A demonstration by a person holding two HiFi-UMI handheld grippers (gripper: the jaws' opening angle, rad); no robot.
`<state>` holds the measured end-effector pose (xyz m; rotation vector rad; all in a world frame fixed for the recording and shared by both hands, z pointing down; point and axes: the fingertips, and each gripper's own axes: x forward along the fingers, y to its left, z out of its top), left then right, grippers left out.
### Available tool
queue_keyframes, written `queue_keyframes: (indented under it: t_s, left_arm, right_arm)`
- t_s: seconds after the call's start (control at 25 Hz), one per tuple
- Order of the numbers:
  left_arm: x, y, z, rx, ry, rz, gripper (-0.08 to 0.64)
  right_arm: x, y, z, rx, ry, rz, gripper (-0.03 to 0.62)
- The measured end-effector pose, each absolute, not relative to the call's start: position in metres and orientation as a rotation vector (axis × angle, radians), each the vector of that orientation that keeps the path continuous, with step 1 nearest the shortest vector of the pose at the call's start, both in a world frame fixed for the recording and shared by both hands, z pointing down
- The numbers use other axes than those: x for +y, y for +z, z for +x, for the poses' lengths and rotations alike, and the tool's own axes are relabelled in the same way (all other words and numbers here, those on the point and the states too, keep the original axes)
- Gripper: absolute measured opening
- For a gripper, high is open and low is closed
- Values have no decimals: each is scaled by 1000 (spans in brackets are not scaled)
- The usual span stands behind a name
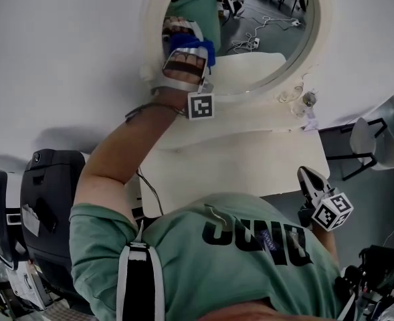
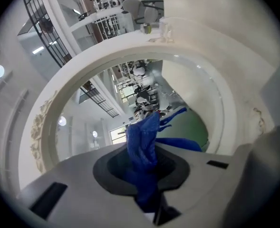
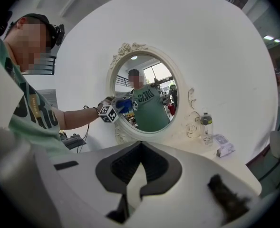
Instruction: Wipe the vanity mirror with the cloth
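Observation:
A round vanity mirror (image 1: 263, 25) in a white ornate frame (image 1: 296, 79) stands on the pale vanity top (image 1: 250, 162). My left gripper (image 1: 183, 42) is raised to the glass's left side, shut on a blue cloth (image 1: 191, 44) pressed against it. In the left gripper view the cloth (image 2: 142, 144) bunches up between the jaws of the left gripper (image 2: 144, 175), with the mirror frame (image 2: 54, 108) close ahead. The right gripper view shows the mirror (image 3: 149, 108), the cloth (image 3: 123, 105) and my outstretched arm. My right gripper (image 1: 305, 176) hangs low at the right, shut and empty (image 3: 132, 184).
A small clear bottle (image 3: 206, 123) and a small card (image 3: 224, 149) stand on the vanity top right of the mirror. A black device (image 1: 49, 199) sits at the left below the table edge. A white chair (image 1: 374, 142) stands to the right.

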<state>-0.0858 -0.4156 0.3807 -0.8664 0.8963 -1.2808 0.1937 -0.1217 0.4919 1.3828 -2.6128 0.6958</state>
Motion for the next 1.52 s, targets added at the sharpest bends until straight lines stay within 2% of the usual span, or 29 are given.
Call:
queue_keyframes:
  t_s: [0.36,0.8,0.92,1.04,1.2,1.36,1.52]
  left_arm:
    - [-416,573,-73,711,-1461,-1089,71]
    - [-411,592,-60,642,-1569,-1315,77]
    - [-407,520,-57,751,-1442,-1275,80]
    - [-406,371,-44,982,-1128,-1114,80]
    - [-386,211,-43,1141,-942,-944,81]
    - [-383,140,-50,1221,-907,-868,81]
    - [-394,121,-58,1241,-944,-808,81]
  right_arm:
    - [-125,501,188,-2575,718,1357,5]
    - [-122,491,190,-2589,682,1391,5]
    - [-118,489,194,-2598,679,1408,5]
    - [-118,488,199,-2604,684,1420,5]
    - [-120,485,197,-2640,670,1403,5]
    - [-122,481,196,-2657,651,1397,5]
    - [-121,479,200,-2667,652,1405,5]
